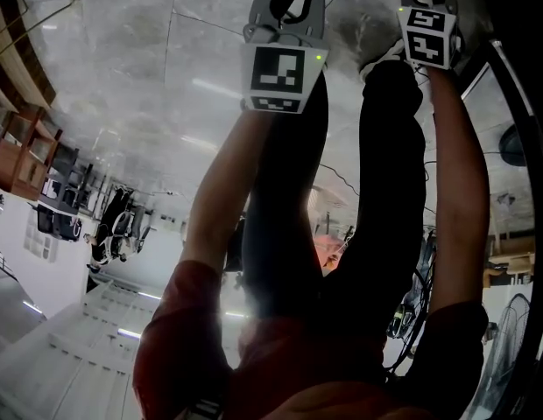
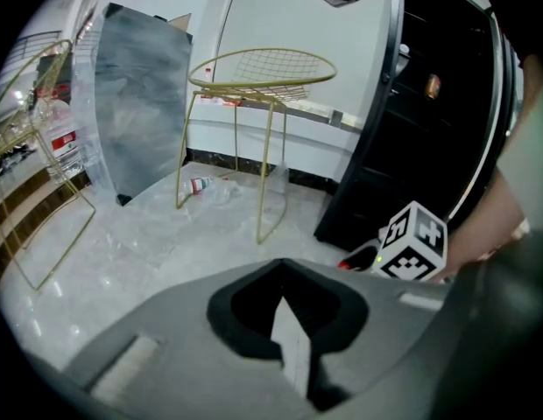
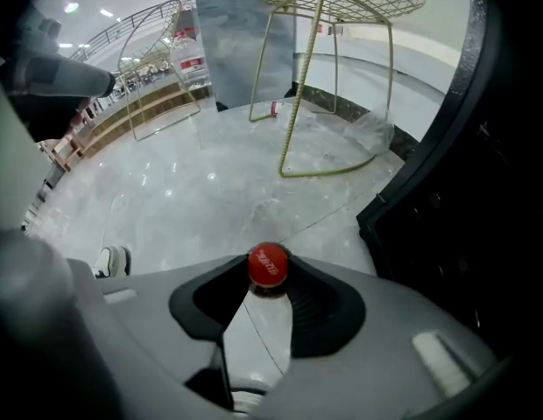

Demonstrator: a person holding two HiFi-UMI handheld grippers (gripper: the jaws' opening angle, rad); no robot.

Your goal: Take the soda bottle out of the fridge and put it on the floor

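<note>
In the right gripper view, the soda bottle's red cap pokes up between the dark pads of my right gripper, which is shut on the bottle's neck. The rest of the bottle is hidden under the gripper. The black fridge stands just to the right and also shows in the left gripper view as the fridge. My left gripper is shut with nothing in it, only a thin sliver of floor showing between its pads. In the head view the left gripper and right gripper are held low above the marble floor.
A gold wire chair stands on the floor ahead, with a plastic bottle lying beside its legs. A grey marble slab leans at the back. The person's legs and a shoe are close by.
</note>
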